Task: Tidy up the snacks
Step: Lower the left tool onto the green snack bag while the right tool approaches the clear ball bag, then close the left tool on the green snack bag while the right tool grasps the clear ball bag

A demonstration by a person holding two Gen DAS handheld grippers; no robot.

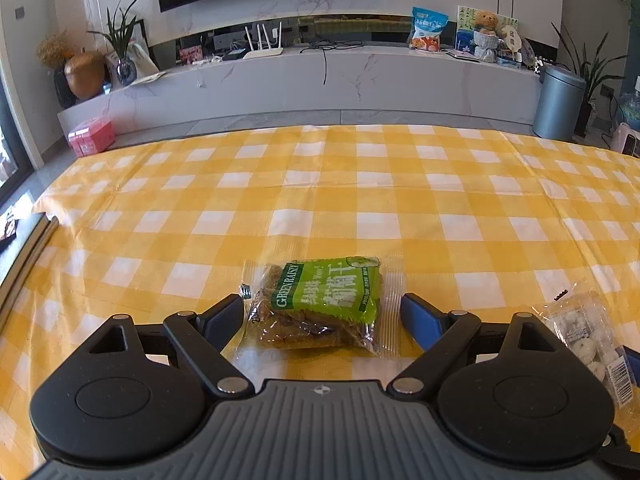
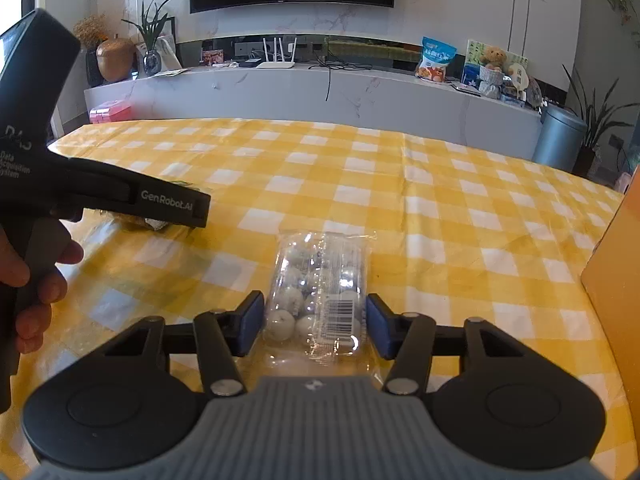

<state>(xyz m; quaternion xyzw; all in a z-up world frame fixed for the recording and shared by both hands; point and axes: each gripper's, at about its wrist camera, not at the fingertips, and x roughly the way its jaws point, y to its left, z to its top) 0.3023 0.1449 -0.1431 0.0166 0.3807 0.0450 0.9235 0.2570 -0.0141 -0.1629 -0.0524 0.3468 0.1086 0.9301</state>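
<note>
A green raisin packet (image 1: pixel 320 304) lies on the yellow checked tablecloth (image 1: pixel 360 200), between the open fingers of my left gripper (image 1: pixel 322 312); the pads stand just clear of its sides. A clear packet of white round candies (image 2: pixel 316 300) lies between the open fingers of my right gripper (image 2: pixel 316 320), the pads close to its sides. The candy packet also shows at the right edge of the left wrist view (image 1: pixel 588 344). The left gripper's body (image 2: pixel 100 196) shows at the left of the right wrist view, covering most of the raisin packet.
An orange box (image 2: pixel 616 280) stands at the table's right edge. A dark tray or book (image 1: pixel 16 248) lies at the left edge. Behind the table are a white TV bench with a router, plants, a snack bag (image 1: pixel 428 28), and a grey bin (image 1: pixel 558 102).
</note>
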